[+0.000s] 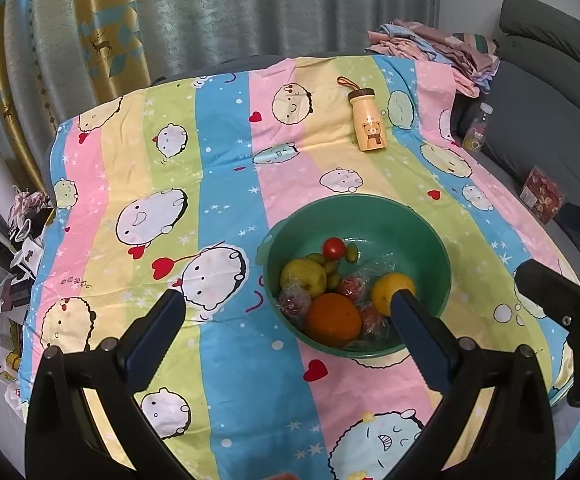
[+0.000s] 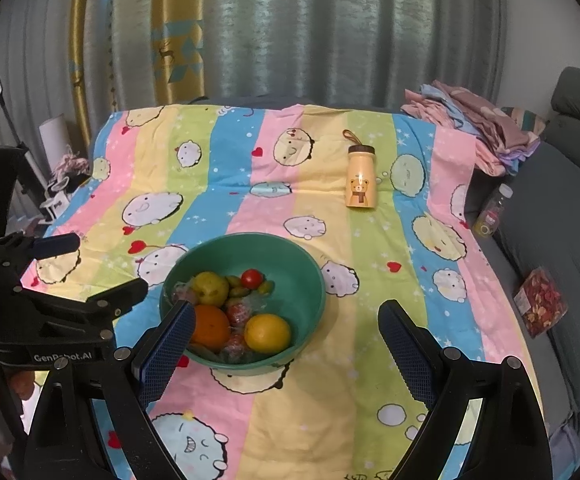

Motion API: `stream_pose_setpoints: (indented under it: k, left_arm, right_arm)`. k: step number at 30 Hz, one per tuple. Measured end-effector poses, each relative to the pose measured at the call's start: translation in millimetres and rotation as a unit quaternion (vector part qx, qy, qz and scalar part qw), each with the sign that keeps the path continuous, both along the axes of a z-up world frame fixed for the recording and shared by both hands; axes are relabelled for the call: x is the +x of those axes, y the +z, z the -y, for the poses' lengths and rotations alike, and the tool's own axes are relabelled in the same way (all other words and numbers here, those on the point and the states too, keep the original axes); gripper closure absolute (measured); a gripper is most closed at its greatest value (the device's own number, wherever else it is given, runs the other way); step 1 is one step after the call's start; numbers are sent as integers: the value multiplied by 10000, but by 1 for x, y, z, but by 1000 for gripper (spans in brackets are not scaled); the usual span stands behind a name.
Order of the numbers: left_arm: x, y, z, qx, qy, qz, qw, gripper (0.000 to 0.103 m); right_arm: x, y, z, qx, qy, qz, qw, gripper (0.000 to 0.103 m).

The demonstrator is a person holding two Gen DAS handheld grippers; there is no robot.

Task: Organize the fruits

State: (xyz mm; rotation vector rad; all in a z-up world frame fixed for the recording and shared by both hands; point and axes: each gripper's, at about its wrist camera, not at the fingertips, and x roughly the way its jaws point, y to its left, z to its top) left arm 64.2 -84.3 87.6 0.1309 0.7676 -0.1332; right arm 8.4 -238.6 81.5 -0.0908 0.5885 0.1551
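A green bowl [image 1: 410, 216] [image 2: 290, 252] sits on the striped cartoon tablecloth. It holds an orange [image 1: 333, 320] [image 2: 209, 328], a yellow citrus fruit [image 1: 386, 290] [image 2: 268, 332], a yellow-green fruit [image 1: 304, 278] [image 2: 210, 288], a cherry tomato [image 1: 334, 248] [image 2: 252, 278], small green fruits and plastic-wrapped red fruits. My left gripper [image 1: 286, 304] is open and empty, held above the bowl's near-left side. My right gripper [image 2: 286, 324] is open and empty, held over the bowl's near-right side. The left gripper's body [image 2: 50, 312] shows at the left of the right wrist view.
A yellow bear bottle [image 1: 367, 119] [image 2: 360, 178] lies on the cloth behind the bowl. Folded clothes [image 1: 438, 48] [image 2: 478, 120] lie at the far right corner. A grey sofa [image 2: 562, 216] with a small bottle and a snack bag [image 2: 540, 300] stands to the right. Curtains hang behind.
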Motion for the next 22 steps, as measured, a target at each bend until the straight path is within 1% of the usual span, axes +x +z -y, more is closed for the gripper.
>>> stream_pose_setpoints:
  k: [9, 22]
  left_arm:
    - [8, -3, -4, 69, 77, -88, 9999, 0]
    - [16, 0, 0, -58, 12, -123, 9999, 0]
  right_arm:
    - [12, -5, -3, -29, 66, -71, 9999, 11]
    - [18, -8, -7, -39, 120, -105, 9999, 11]
